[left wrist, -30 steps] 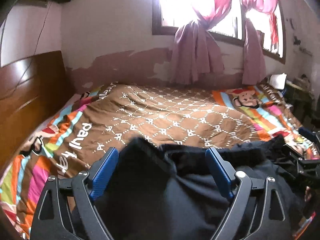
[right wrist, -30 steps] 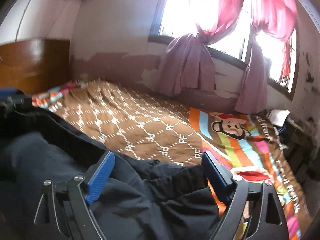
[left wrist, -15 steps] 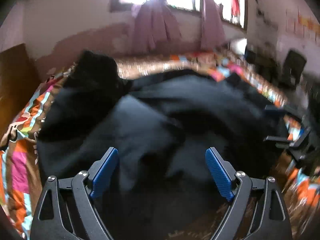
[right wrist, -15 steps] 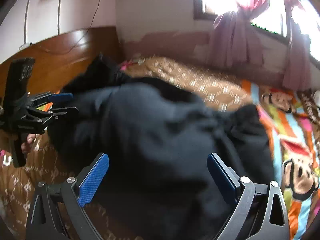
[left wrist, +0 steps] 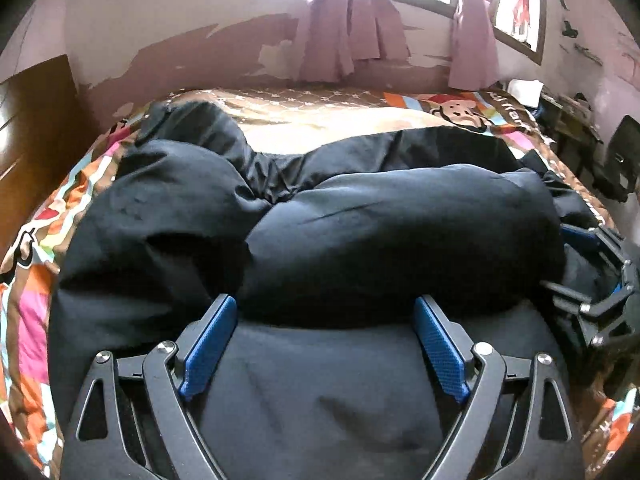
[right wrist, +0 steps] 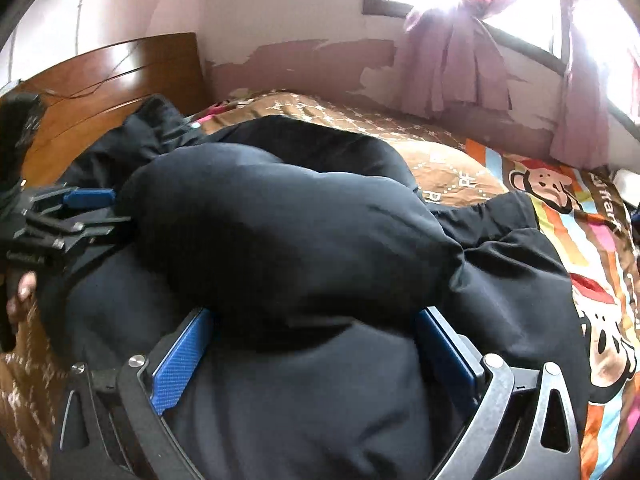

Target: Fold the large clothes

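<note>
Both the left gripper (left wrist: pixel 324 320) and right gripper (right wrist: pixel 314 334) gape over the black garment (left wrist: pixel 360 232); bedspread (right wrist: pixel 472 176) perhaps reads "PF".

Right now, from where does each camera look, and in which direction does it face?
Left wrist: sits on the left gripper, looks down its open fingers over the dark garment toward the window wall; the right gripper shows at the right edge.
Right wrist: sits on the right gripper, faces the same wall; the left gripper and a hand show at the left.
Shared: garment, bedspread, curtains.
</note>
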A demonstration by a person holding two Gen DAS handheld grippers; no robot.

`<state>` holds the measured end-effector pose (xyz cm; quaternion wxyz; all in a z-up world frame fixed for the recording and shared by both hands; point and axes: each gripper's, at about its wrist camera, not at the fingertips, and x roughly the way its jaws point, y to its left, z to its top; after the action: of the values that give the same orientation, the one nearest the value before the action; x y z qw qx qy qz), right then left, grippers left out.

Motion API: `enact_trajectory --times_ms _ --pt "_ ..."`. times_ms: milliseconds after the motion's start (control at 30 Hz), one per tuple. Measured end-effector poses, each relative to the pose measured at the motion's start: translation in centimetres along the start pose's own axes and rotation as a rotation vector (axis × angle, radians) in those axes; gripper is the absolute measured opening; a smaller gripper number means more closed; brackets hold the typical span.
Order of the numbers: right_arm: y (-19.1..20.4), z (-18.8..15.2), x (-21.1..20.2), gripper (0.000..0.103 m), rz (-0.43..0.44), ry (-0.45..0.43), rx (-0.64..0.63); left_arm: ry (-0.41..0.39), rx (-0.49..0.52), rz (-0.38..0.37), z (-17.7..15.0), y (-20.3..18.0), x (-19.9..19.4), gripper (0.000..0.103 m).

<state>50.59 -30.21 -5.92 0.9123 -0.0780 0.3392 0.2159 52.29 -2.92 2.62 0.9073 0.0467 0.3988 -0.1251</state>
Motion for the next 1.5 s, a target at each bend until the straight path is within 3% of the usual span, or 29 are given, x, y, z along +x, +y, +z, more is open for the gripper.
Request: enact_trajectory --times_ms 433,667,1133,1300,1500 --pt "-2.5 4.0 3.3 0.102 -0.072 0.024 0.069 -0.007 -0.093 0.069 2.4 2.7 1.4 0.087" --pt "-4.8 5.7 5.3 0.103 -0.162 0.074 0.106 0.02 -0.107 0.116 4.4 3.7 2.7 0.087" --pt "-6.5 5.5 5.3 0.103 -0.156 0.061 0.157 -0.033 -0.186 0.088 4.8 5.9 2.4 0.087" --pt "-7.5 4.9 4.6 0.103 -0.157 0.044 0.151 -0.079 -0.295 0.024 4.6 8.7 1.7 0.087" --pt "-8.7 4.1 4.3 0.103 -0.188 0.04 0.151 -0.008 -0.266 0.104 4.1 9.9 2.8 0.087"
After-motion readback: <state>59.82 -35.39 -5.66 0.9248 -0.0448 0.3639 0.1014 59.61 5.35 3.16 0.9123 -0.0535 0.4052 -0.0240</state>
